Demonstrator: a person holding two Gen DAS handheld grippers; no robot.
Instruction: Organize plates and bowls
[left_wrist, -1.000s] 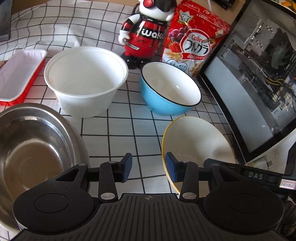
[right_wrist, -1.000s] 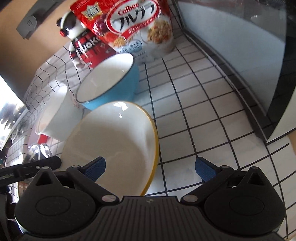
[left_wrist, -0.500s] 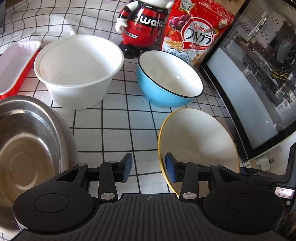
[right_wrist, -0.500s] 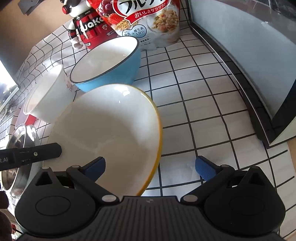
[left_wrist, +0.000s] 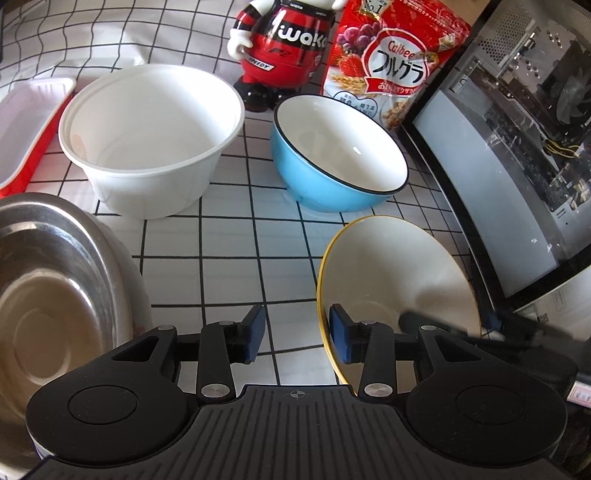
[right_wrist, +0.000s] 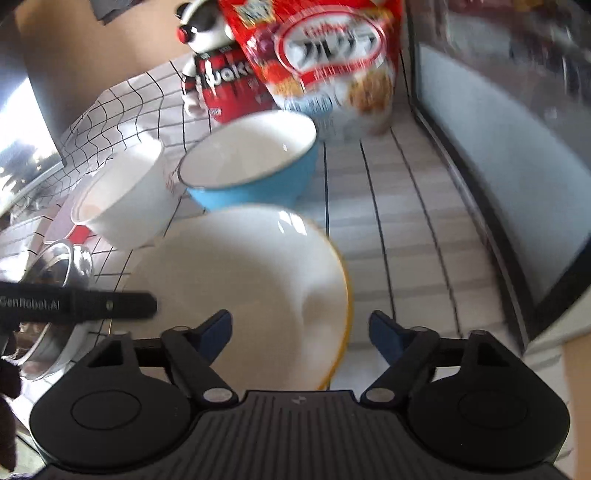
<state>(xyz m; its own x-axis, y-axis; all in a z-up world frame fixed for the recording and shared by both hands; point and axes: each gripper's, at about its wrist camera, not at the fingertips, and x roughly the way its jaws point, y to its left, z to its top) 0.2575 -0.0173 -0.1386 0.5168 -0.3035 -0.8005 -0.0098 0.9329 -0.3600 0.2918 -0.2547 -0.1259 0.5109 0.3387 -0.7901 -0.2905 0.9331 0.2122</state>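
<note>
4 bowls (left_wrist: 147, 140), 1 red tray (left_wrist: 26, 125), 1 cereal bag (left_wrist: 395, 62), 1 figurine (left_wrist: 284, 48), 2 tools (left_wrist: 293, 334).

We see the whole right wrist view smeared by motion: the red cereal bag's (right_wrist: 325, 55) lettering is unreadable. In the left wrist view the shiny steel bowl (left_wrist: 48, 295) and red-and-white tray (left_wrist: 26, 129) are cut off at the left edge.

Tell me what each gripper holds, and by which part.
Nothing: left gripper and right gripper straddle the rim of the yellow-rimmed bowl, pads clear; the right jaws have just been closing.
</note>
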